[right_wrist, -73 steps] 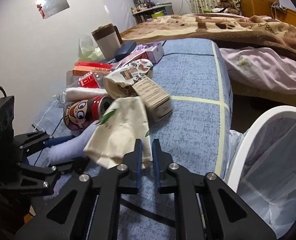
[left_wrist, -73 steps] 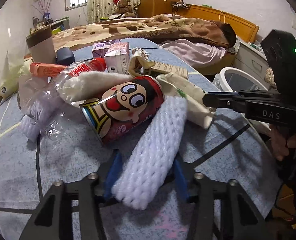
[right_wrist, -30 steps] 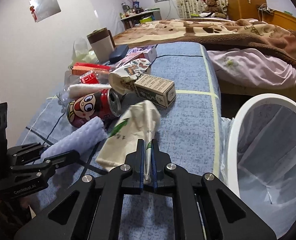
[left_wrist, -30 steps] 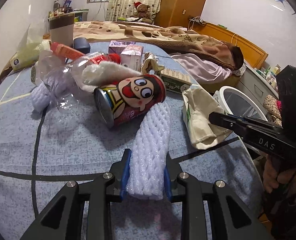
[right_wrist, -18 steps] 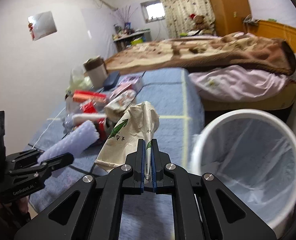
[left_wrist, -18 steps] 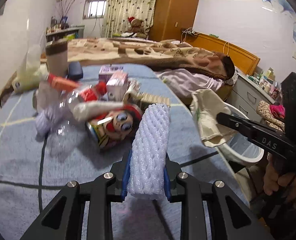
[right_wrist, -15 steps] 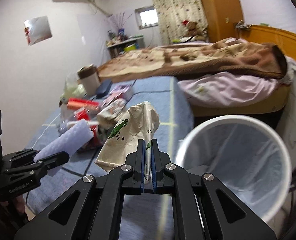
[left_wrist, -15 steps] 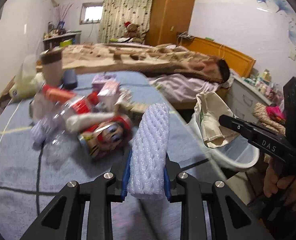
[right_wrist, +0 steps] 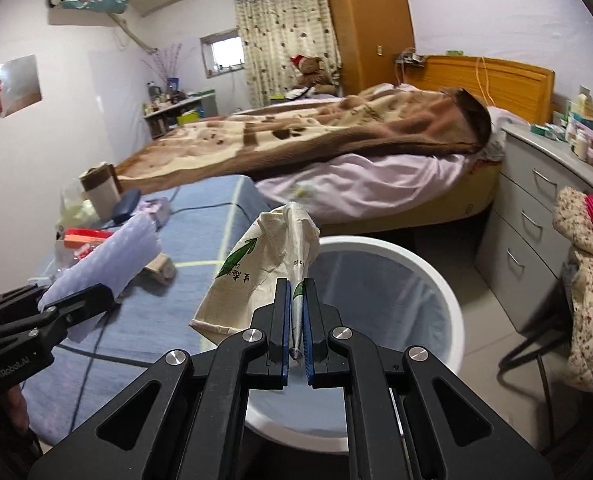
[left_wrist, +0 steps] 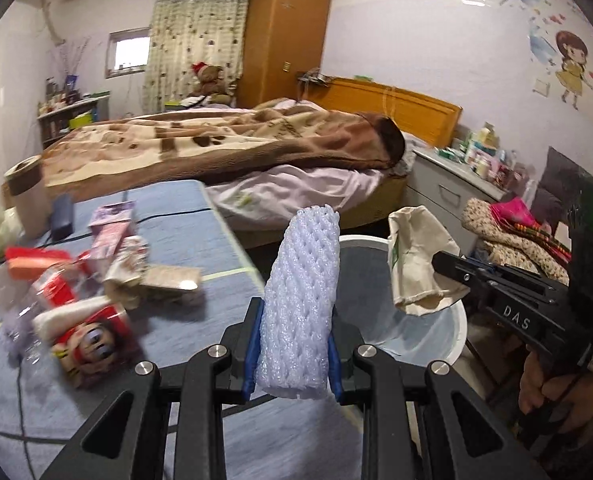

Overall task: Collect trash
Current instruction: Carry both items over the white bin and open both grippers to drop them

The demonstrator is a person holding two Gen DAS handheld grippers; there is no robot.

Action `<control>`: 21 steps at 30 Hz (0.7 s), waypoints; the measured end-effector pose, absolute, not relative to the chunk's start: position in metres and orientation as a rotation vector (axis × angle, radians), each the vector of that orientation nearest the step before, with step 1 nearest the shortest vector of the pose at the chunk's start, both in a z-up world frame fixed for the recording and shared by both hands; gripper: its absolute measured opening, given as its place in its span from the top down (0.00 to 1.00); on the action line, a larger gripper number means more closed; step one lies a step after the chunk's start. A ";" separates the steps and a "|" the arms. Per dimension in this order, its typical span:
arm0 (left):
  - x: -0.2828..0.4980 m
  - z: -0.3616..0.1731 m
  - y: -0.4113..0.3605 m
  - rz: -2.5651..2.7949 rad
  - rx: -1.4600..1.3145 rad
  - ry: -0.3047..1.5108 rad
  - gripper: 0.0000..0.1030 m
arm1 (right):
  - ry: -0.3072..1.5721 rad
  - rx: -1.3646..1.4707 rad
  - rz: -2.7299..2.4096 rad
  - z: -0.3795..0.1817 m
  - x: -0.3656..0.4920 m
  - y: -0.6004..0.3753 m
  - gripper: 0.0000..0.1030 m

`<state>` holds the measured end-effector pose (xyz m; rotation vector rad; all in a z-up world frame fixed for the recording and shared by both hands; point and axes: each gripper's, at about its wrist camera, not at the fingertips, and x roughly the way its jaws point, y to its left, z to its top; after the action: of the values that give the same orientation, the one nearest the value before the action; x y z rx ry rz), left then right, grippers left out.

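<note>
Both hands have swung away from the cluttered blue table (left_wrist: 200, 240) since a moment ago — the litter that filled the middle of the left wrist view now sits blurred at its lower left, and the white bin (right_wrist: 436, 280), earlier only a sliver at the edge, fills the centre of the right wrist view. That reads to me as the carry nearly done, with only the drop left for these two pieces. The left gripper (left_wrist: 294, 356) is clamped on a white foam net sleeve (left_wrist: 302, 300), which stands up between the blue pads in the middle of the frame, its top end crossing the bin's far rim behind it. The right gripper (right_wrist: 295, 332) is pressed nearly shut on a cream paper bag (right_wrist: 264, 268), a thin fold caught between its pads; the bag fans up and to the left, creased, with a green leaf mark and small print on its side. In the left wrist view that bag hangs over the bin's right side (whether the sleeve is yet over the opening I cannot tell). A red cartoon can (left_wrist: 92, 348), a clear bottle (left_wrist: 28, 308) and small cartons (left_wrist: 112, 232) remain on the table — plenty still to collect.
</note>
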<state>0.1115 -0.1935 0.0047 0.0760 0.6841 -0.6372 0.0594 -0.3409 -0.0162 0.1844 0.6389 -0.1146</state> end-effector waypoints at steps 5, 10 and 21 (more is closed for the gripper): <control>0.115 -0.005 -0.225 -0.698 0.079 0.716 0.73 | 0.668 0.177 -0.183 -0.024 0.060 -0.357 0.95; 0.116 -0.016 -0.248 -0.720 0.104 0.736 0.73 | 0.694 0.169 -0.214 -0.029 0.058 -0.367 0.95; 0.121 -0.031 -0.270 -0.758 0.132 0.776 0.63 | 0.769 0.112 -0.293 -0.043 0.062 -0.378 0.93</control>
<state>0.1213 -0.2701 -0.0307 0.1321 0.7760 -0.7581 0.0619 -0.3783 -0.0435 0.1123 0.7688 -0.2929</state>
